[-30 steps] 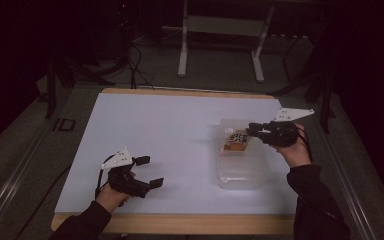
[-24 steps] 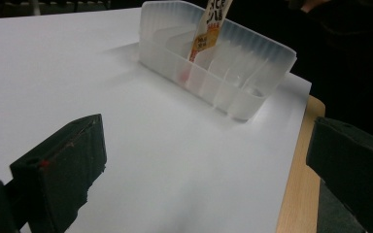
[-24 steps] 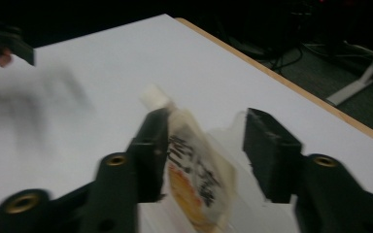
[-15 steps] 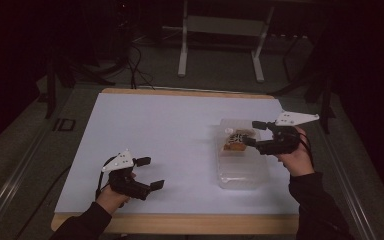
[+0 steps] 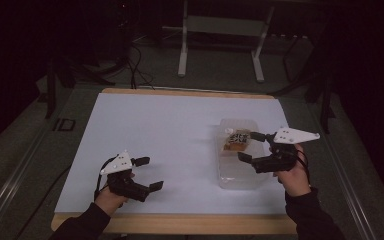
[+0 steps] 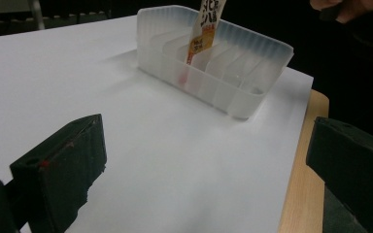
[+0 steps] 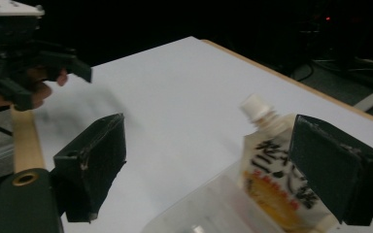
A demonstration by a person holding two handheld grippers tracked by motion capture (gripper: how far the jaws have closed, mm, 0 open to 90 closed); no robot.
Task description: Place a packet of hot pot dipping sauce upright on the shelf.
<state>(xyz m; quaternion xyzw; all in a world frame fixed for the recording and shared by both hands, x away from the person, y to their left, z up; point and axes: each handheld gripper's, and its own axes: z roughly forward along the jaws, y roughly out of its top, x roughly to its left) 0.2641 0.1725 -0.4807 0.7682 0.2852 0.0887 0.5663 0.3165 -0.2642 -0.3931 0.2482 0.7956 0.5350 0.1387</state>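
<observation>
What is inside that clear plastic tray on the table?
One spouted drink pouch stands upright in a slot of the clear tray; the other slots look empty. The pouch's bottom is blurred behind the frosted wall.

Translucent frosted plastic rack [image 5: 240, 167]; glossy printed pouch [image 5: 239, 139]; matt white sheet [image 5: 160, 135]; wooden table edge [image 5: 180, 223].

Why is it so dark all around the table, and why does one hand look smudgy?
High view: light falls on the white table, while the room behind stays nearly black. Right gripper view: the left gripper far off is smeared and soft, and the pouch close by is slightly fuzzy. Left gripper view: the clear tray casts a soft shadow on the table.
</observation>
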